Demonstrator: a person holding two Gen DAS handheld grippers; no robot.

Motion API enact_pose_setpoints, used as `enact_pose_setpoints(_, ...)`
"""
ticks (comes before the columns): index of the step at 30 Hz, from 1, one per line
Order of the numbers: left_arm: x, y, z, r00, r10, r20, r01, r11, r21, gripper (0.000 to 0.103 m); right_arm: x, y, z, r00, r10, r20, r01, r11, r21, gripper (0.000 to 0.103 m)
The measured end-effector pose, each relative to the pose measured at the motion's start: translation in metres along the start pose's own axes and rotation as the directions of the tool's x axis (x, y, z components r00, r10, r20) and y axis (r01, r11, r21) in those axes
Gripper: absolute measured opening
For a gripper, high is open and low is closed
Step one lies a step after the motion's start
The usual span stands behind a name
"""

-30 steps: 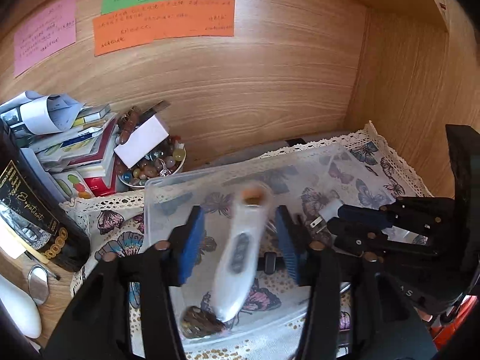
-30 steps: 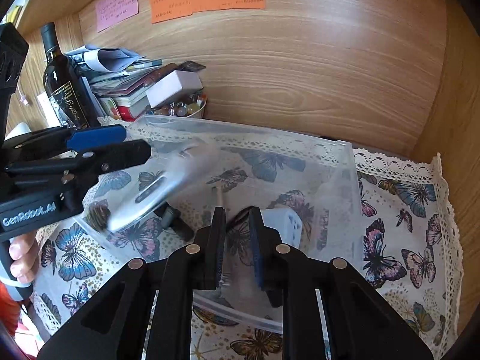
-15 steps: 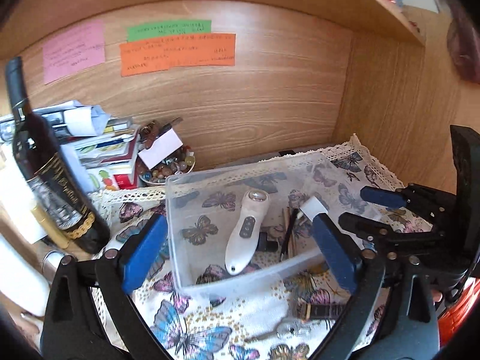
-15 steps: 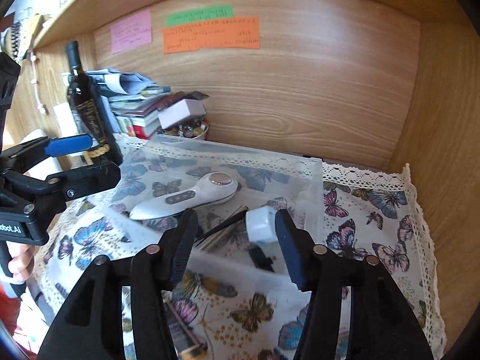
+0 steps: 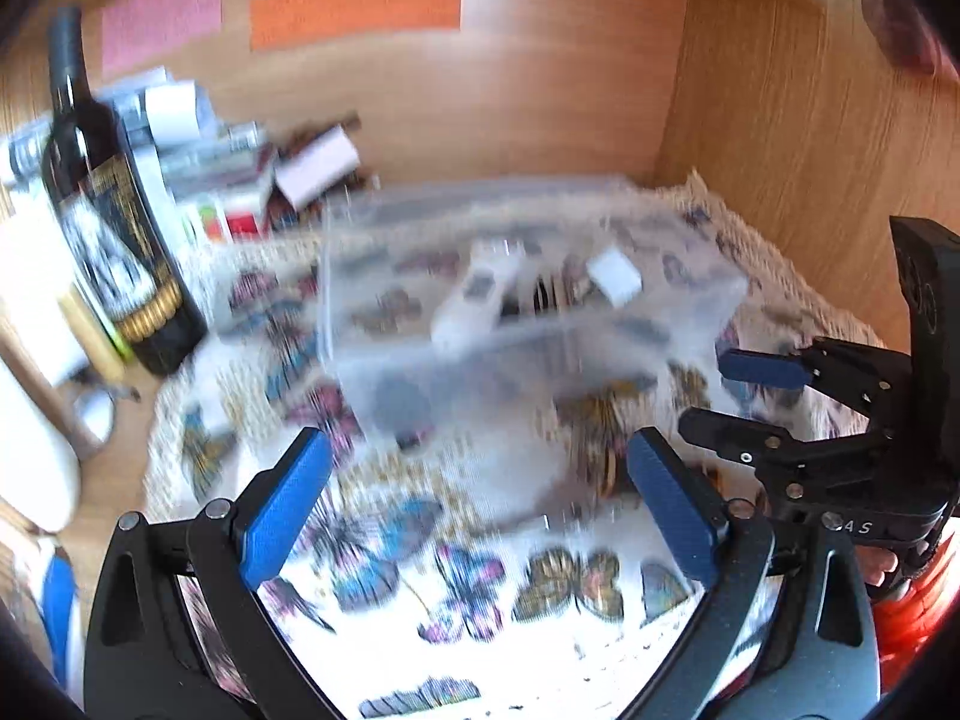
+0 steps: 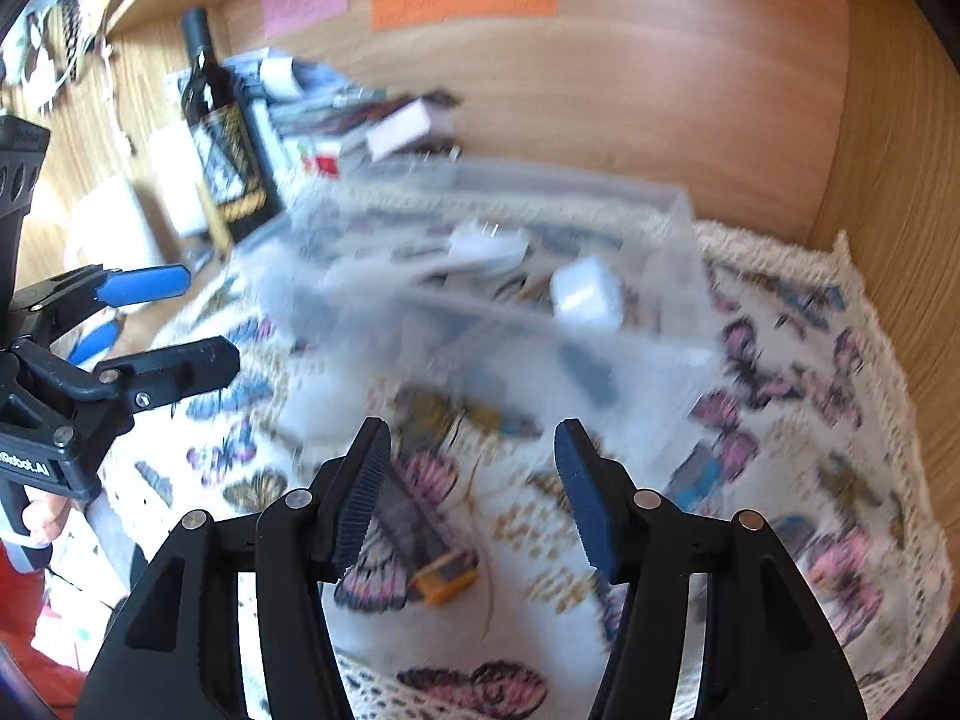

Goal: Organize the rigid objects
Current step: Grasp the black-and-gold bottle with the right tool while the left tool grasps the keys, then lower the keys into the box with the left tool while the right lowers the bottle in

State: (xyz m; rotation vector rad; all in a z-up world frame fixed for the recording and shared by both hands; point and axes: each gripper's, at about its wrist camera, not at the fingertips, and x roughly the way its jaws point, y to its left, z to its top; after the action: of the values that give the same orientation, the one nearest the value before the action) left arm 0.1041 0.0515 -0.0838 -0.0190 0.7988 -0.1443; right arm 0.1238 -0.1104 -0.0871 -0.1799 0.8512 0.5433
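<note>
1. Evidently, an orange-tipped dark bar (image 6: 420, 546) lies loose on the butterfly cloth (image 6: 798, 420), near side of the clear bin (image 6: 678, 240).
2. It sits beside the right gripper (image 6: 471, 501), fingers wide and empty, long axis running diagonally away from them.
3. Left gripper (image 5: 480, 510), likewise wide and empty, hovers farther off.

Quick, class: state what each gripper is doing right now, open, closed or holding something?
Left gripper: open, holding nothing.
Right gripper: open, holding nothing.

Both pulled back from the clear box (image 5: 528, 324), now farther off. Left gripper (image 5: 480, 504) spread wide, white handheld device (image 5: 474, 300) released into box. Right gripper (image 6: 471, 489) opened too.
</note>
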Motion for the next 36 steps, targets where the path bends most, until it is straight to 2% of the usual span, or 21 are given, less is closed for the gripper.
enact_pose_setpoints(5, 0.013, 0.001, -0.024, 0.997, -0.013, -0.076, 0.013, 1.000, -0.004, 0.100, 0.015, 0.005, -0.012, 0.997, 0.035, -0.064, -0.036, 0.999, -0.018, 0.050)
enact_pose_setpoints(8, 0.019, 0.000, -0.033, 0.993, -0.032, -0.109, 0.031, 0.999, -0.008, 0.100, 0.024, 0.006, -0.016, 0.994, 0.056, -0.097, -0.058, 0.998, -0.021, 0.040)
enact_pose_setpoints(12, 0.025, -0.007, -0.037, 0.991, -0.046, -0.124, 0.048, 0.999, 0.015, 0.097, 0.025, 0.009, -0.019, 0.995, 0.026, -0.092, -0.030, 0.999, -0.045, 0.023)
enact_pose_setpoints(16, 0.034, -0.020, -0.034, 0.988, -0.064, -0.143, 0.073, 0.996, 0.060, 0.087, 0.020, 0.006, -0.021, 0.997, 0.011, -0.078, -0.014, 0.999, -0.038, 0.022)
enact_pose_setpoints(20, 0.047, -0.031, -0.029, 0.983, -0.083, -0.166, 0.100, 0.991, 0.092, 0.083, 0.010, 0.000, -0.022, 0.999, 0.001, -0.053, -0.002, 1.000, -0.016, 0.022)
enact_pose_setpoints(24, 0.058, -0.039, -0.025, 0.980, -0.080, -0.183, 0.103, 0.987, 0.122, 0.070, -0.001, -0.007, -0.021, 1.000, -0.013, -0.022, 0.014, 1.000, 0.002, 0.022)
enact_pose_setpoints(28, 0.060, -0.040, -0.022, 0.981, -0.096, -0.167, 0.118, 0.986, 0.122, 0.040, -0.010, -0.013, -0.019, 1.000, -0.024, 0.007, 0.024, 1.000, 0.019, 0.022)
enact_pose_setpoints(29, 0.060, -0.040, -0.022, 0.981, -0.106, -0.165, 0.126, 0.985, 0.121, 0.037, -0.010, -0.014, -0.018, 1.000, -0.026, 0.011, 0.025, 0.999, 0.021, 0.022)
enact_pose_setpoints(32, 0.059, -0.041, -0.023, 0.983, -0.100, -0.151, 0.119, 0.985, 0.127, 0.035, -0.014, -0.017, -0.015, 0.999, -0.028, 0.028, 0.027, 0.999, 0.031, 0.022)
enact_pose_setpoints(33, 0.059, -0.041, -0.023, 0.985, -0.094, -0.147, 0.113, 0.985, 0.129, 0.024, -0.015, -0.017, -0.015, 0.999, -0.029, 0.033, 0.028, 0.999, 0.033, 0.022)
enact_pose_setpoints(36, 0.056, -0.039, -0.023, 0.986, -0.092, -0.141, 0.109, 0.987, 0.117, 0.023, -0.019, -0.018, -0.014, 0.998, -0.031, 0.046, 0.030, 0.999, 0.037, 0.022)
